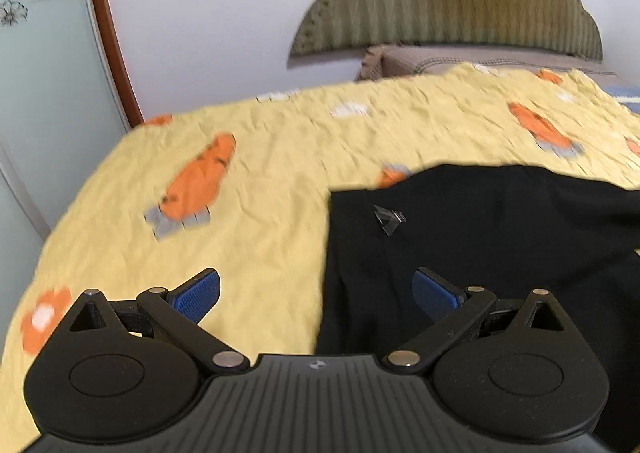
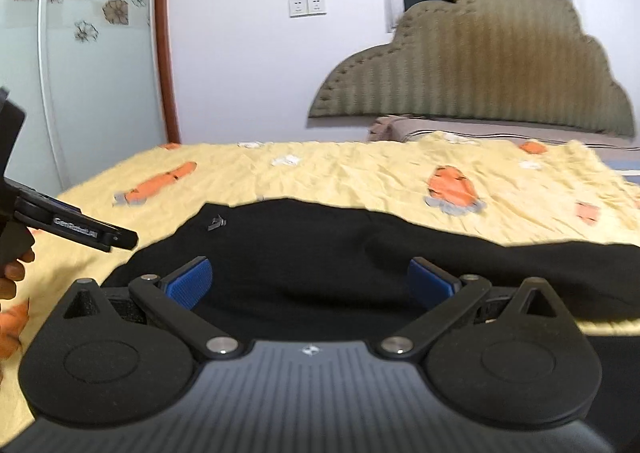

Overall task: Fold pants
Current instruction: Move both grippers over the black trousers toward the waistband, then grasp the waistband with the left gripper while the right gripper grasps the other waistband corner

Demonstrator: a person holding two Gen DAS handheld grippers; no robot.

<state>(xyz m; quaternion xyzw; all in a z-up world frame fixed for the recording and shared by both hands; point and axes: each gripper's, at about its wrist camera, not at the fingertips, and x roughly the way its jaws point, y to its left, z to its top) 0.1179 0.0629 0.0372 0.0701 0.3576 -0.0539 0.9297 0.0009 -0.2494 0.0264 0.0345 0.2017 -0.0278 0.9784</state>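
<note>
Black pants [image 2: 320, 249] spread flat on yellow carrot-print bedspread [image 1: 260, 173], ready for folding. Left hand-held gripper [image 1: 316, 293] released, straddling left garment edge. Right hand-held gripper [image 2: 310, 281] released, poised over cloth middle; likely positioning for paired edge grasps.

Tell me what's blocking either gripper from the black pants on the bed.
Nothing visible is. The left gripper and right gripper are both open and empty, right above the pants, which lie on the yellow bedspread with only a small tag on top.
</note>
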